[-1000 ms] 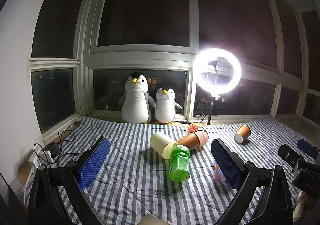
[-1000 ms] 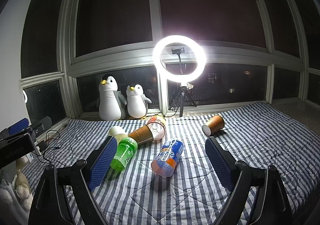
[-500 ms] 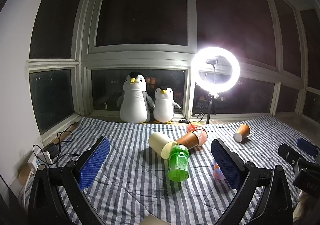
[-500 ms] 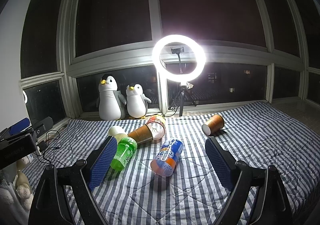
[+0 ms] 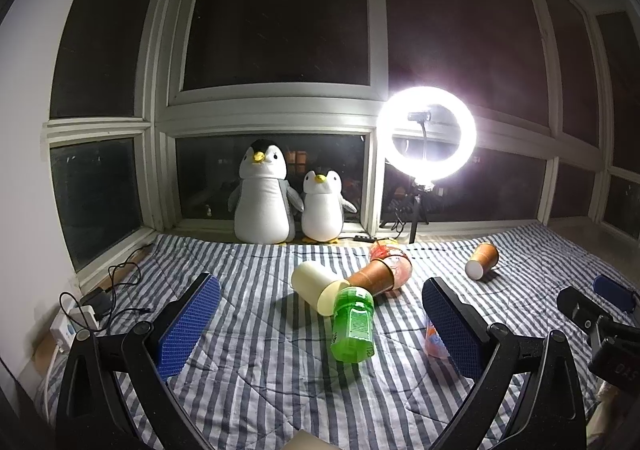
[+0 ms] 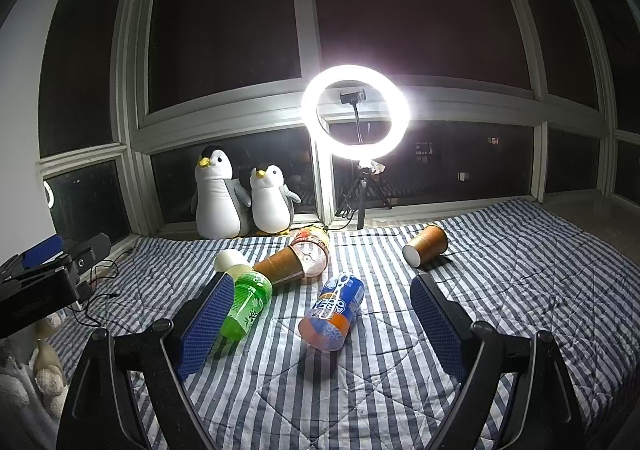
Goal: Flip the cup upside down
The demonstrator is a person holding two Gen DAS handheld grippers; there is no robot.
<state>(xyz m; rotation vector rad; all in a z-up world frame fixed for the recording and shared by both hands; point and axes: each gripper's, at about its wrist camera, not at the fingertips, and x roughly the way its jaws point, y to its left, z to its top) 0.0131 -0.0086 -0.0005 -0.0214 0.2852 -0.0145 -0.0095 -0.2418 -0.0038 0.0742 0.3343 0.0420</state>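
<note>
The cup [image 6: 425,245] lies on its side on the striped bed [image 6: 520,290], alone, mouth toward me, well right of the clutter: a second brown cup [image 6: 282,268] against a bottle [image 6: 245,306], and a can [image 6: 332,312]. Over the last second almost nothing shifted; my view only crept a little closer. So no flip has begun. My right gripper [image 6: 320,320] and left gripper [image 5: 320,324] both stand wide, holding nothing.

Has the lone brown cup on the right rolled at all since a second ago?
No. In the right wrist view the brown cup lies on its side in the same spot relative to the ring light's tripod and the blanket's stripes.
</note>
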